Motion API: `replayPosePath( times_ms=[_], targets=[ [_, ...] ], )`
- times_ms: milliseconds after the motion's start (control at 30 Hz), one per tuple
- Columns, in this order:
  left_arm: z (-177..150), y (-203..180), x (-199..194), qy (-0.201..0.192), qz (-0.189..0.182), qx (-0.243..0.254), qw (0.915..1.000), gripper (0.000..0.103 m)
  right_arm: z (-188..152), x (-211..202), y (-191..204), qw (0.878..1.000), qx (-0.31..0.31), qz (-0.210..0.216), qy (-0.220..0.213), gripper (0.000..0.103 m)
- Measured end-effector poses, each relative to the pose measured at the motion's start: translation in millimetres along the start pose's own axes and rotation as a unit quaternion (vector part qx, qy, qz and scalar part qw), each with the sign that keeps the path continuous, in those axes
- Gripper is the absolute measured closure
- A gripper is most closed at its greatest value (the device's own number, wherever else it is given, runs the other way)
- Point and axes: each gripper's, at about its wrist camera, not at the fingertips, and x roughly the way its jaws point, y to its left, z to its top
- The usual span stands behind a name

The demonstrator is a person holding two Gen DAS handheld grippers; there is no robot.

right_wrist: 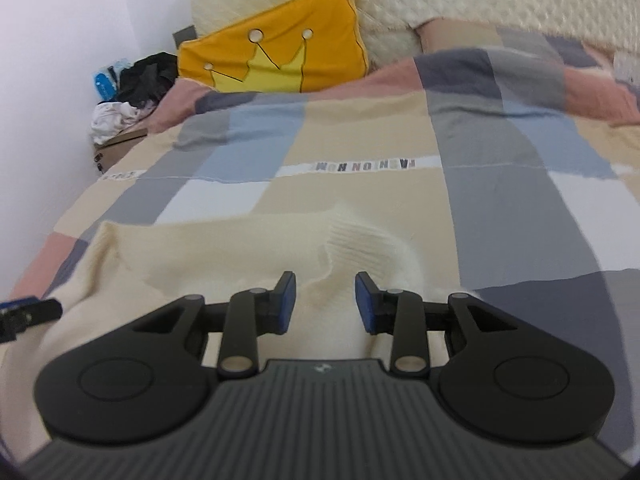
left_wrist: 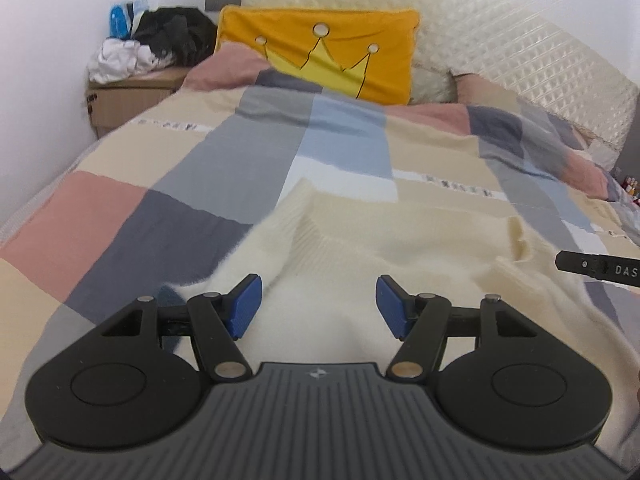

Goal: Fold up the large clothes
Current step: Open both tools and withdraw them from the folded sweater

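While both grippers hang low over the bed, a cream knitted sweater [left_wrist: 400,236] lies spread on the patchwork duvet [left_wrist: 168,184] right beneath and ahead of them. Nearest the left camera, the left gripper [left_wrist: 319,306] has its blue pads standing wide apart; the pale knit shows in the gap below them, but neither pad presses on it. At that view's right edge the black tip of the right gripper [left_wrist: 596,269] pokes in over the sweater. Seen from its own camera, the right gripper [right_wrist: 326,302] has its jaws parted more narrowly, a raised fold of the sweater showing between them; the pads do not appear to pinch it. A ribbed cuff or hem [right_wrist: 360,240] rises just past the fingers. Beyond the garment the checked duvet runs on, with a printed band of lettering [right_wrist: 364,166] across it. Farther back an orange cushion with a yellow crown [left_wrist: 320,52] leans on a cream quilted headboard [left_wrist: 500,40]. In the far left corner a cardboard box [left_wrist: 128,100] stands against the wall, its top heaped with white and black clothing [left_wrist: 156,46] and a blue package [left_wrist: 120,20]; what is inside it I cannot tell.
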Motion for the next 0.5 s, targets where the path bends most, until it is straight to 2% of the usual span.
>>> replayPosePath(
  times_ms=[267, 500],
  targets=[
    [-10, -12, -61, -0.031, -0.035, -0.017, 0.9987, 0.034, 1, -57, 9, 0.999, -0.027, 0.011, -0.038, 0.067],
    [-28, -35, -111, -0.048, -0.039, 0.002, 0.9981, 0.034, -8, -98, 16, 0.998, -0.027, 0.024, -0.060, 0.067]
  ],
)
